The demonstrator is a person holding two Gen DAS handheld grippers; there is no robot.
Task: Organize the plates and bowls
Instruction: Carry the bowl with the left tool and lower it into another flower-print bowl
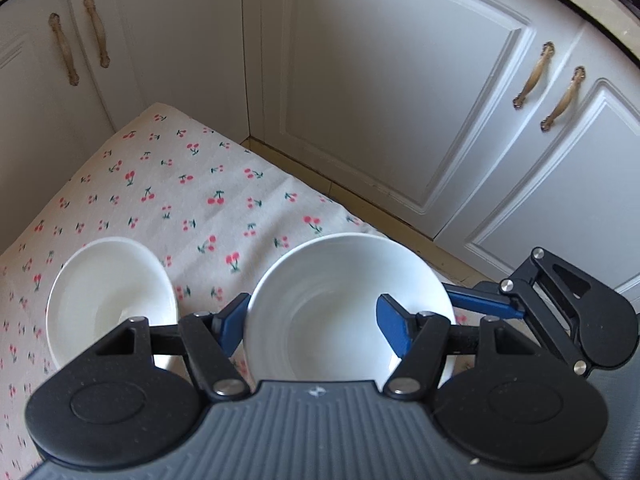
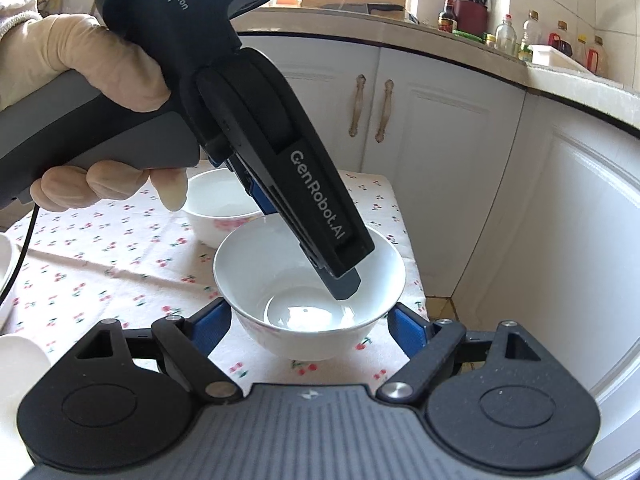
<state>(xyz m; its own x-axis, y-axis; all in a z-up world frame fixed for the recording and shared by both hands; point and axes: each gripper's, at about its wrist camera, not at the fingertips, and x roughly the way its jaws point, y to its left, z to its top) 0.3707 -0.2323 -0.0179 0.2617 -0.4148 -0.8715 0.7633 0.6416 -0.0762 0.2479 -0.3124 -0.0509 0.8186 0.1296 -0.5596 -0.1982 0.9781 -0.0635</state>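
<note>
left wrist view: the left gripper (image 1: 310, 322) is spread wide. one blue finger sits outside the left wall of the near white bowl (image 1: 344, 280), the other inside its cavity on the right, so the near rim lies between them. whether either pad touches the porcelain cannot be told. this straddle reads as preparation for a rim pinch. the bowl rests on the cherry-print cloth (image 1: 192, 188), near its right edge. the right gripper (image 1: 492, 304) enters from the right, one blue finger against or just beside the bowl's outer wall. a second white bowl (image 1: 108, 288) stands apart to the left. count here: two bowls, two grippers.

right wrist view: the right gripper (image 2: 310, 330) is also spread, its blue fingers flanking the near bowl (image 2: 280, 276) without visible contact, probably to steady it. the left gripper (image 2: 340, 276) reaches down from above, held by a gloved hand (image 2: 88, 68), its tip inside the bowl. the second bowl (image 2: 216, 204) stands just behind, touching or nearly so. white ware partly shows at the left edge (image 2: 16, 356); plate or bowl cannot be told. count here: two bowls, two partial white pieces.
</note>
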